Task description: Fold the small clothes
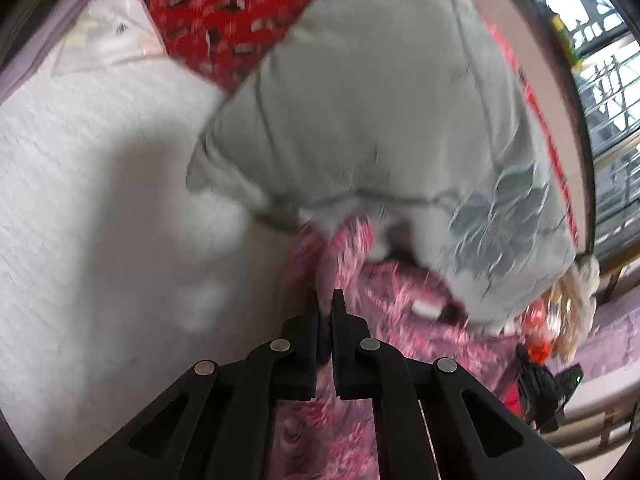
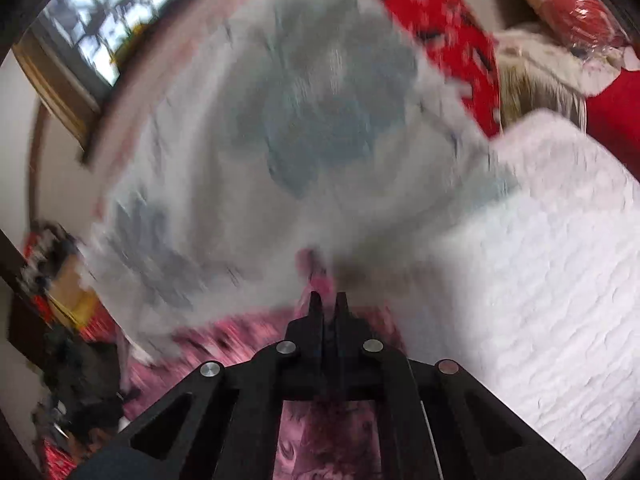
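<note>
A small grey garment (image 1: 380, 100) with a blue-grey leaf print hangs lifted over the white quilted bed (image 1: 80, 200). Its inside is pink fleece (image 1: 400, 344) with a white tag. My left gripper (image 1: 325, 296) is shut, with the pink fleece pinched between its fingers at the garment's lower edge. In the right wrist view the same grey garment (image 2: 280, 120) is blurred and fills the middle. My right gripper (image 2: 328, 298) is shut on a fold of the pink fleece (image 2: 316, 276) just below the grey cloth.
A red patterned cloth (image 1: 224, 12) (image 2: 440, 20) lies at the back of the bed. The white quilt (image 2: 540, 280) spreads to the right. A window (image 1: 612, 80) (image 2: 112, 20) and a wall stand beyond the garment. A black device (image 1: 540, 384) and clutter (image 2: 80, 380) sit at the bed's side.
</note>
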`<act>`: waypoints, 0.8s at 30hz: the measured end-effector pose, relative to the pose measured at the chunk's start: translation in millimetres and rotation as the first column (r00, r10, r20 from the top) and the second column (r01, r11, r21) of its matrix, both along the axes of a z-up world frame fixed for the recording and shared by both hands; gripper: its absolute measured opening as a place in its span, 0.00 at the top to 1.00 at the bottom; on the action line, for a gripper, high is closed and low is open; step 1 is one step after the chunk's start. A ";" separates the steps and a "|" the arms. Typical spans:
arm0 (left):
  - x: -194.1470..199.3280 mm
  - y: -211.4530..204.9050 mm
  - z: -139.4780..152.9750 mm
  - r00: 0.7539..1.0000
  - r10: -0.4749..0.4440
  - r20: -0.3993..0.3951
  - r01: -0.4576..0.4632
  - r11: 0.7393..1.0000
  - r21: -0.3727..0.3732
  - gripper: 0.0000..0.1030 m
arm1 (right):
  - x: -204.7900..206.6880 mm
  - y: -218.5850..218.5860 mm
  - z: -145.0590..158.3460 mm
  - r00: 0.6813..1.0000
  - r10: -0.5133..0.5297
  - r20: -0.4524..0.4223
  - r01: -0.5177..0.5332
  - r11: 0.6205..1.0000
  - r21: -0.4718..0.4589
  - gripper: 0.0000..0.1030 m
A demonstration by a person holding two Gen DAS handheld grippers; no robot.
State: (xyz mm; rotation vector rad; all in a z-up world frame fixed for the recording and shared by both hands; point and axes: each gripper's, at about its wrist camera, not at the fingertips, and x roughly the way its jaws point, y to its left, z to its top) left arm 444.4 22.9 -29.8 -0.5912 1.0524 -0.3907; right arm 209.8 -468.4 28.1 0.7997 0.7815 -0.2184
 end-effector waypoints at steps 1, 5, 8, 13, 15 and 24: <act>3.2 0.0 -4.0 0.999 0.031 -0.005 -0.031 0.999 0.014 0.96 | -0.5 -5.8 0.2 1.000 -0.030 0.009 0.030 0.999 0.010 0.98; 12.2 -1.6 -40.7 0.989 0.090 -0.121 -0.081 0.994 0.073 0.96 | 0.5 -26.8 -34.2 0.987 -0.124 -0.102 0.130 0.990 0.057 1.00; 10.4 3.4 -54.9 0.977 0.112 -0.180 -0.105 0.993 0.051 0.96 | -6.8 -28.4 -57.1 0.972 -0.138 -0.191 0.154 0.985 0.075 0.99; -12.1 9.1 -25.5 0.993 0.065 -0.094 -0.064 0.998 0.017 0.95 | -30.1 -13.0 -45.8 0.992 -0.025 -0.120 0.044 0.986 0.163 0.75; -29.7 9.3 -14.7 0.997 0.030 -0.066 -0.031 1.000 -0.002 0.94 | -37.4 -8.2 -47.1 0.988 0.009 -0.157 0.017 0.987 0.161 0.55; -105.3 -25.4 -41.2 0.990 -0.069 -0.120 0.080 0.993 0.088 0.79 | -84.1 25.8 -29.9 0.991 0.068 -0.118 -0.053 0.991 0.122 0.92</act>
